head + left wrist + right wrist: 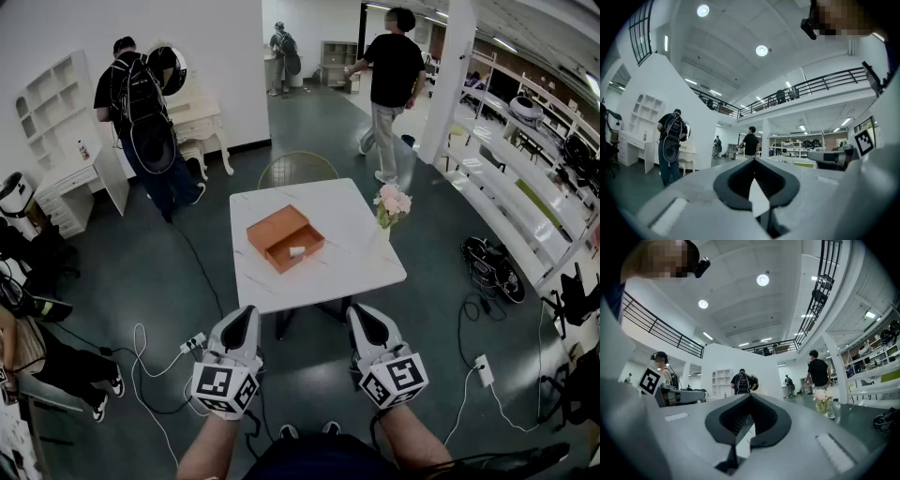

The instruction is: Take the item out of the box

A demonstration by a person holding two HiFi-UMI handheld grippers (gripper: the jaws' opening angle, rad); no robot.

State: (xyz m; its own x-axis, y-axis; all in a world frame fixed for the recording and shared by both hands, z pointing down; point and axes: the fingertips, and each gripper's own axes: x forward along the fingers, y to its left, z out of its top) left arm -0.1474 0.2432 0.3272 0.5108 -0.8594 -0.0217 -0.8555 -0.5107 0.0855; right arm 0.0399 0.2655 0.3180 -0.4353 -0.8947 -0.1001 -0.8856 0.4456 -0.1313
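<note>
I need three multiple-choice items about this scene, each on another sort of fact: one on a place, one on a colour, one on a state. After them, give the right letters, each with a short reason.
1. Where do the flowers stand?
A) at the right edge of the table
B) on the floor
C) on a wall shelf

2. What colour is the box?
A) blue
B) orange
C) black

3. How do the jaws of the left gripper stand?
A) wide apart
B) closed on a cable
C) together, with nothing between them

Right letters:
1 A: in the head view the flowers stand on the white table top, at its right edge.
2 B: both open halves of the box are orange against the white top.
3 C: the left gripper view shows the jaw tips meeting, with nothing between them.
</note>
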